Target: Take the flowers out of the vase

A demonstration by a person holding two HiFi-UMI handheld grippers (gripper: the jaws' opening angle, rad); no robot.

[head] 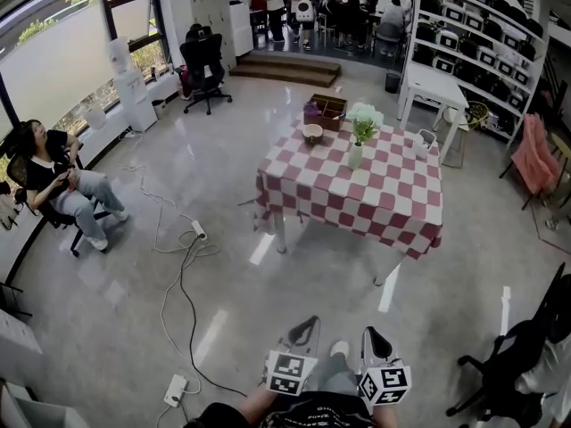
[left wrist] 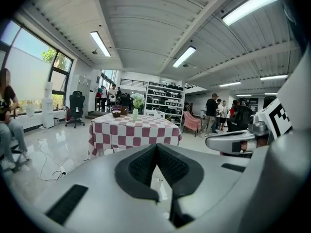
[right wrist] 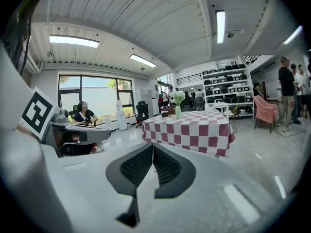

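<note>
White and green flowers [head: 363, 119] stand upright in a pale green vase [head: 355, 156] on a table with a red-and-white checked cloth [head: 375, 205], across the room. Both grippers are low at the bottom of the head view, far from the table. My left gripper [head: 306, 329] and my right gripper [head: 374, 338] are side by side, both shut and holding nothing. In the left gripper view the shut gripper [left wrist: 156, 147] points toward the flowers [left wrist: 137, 100] and vase [left wrist: 135, 114]. In the right gripper view the shut gripper [right wrist: 152, 147] faces the vase [right wrist: 178, 112].
A bowl [head: 312, 133] and a brown box [head: 328, 110] share the table. A seated person [head: 55, 181] is at the left. Cables [head: 178, 266] and a power strip [head: 175, 389] lie on the floor. A black office chair [head: 510, 364] stands right, shelves [head: 482, 34] behind.
</note>
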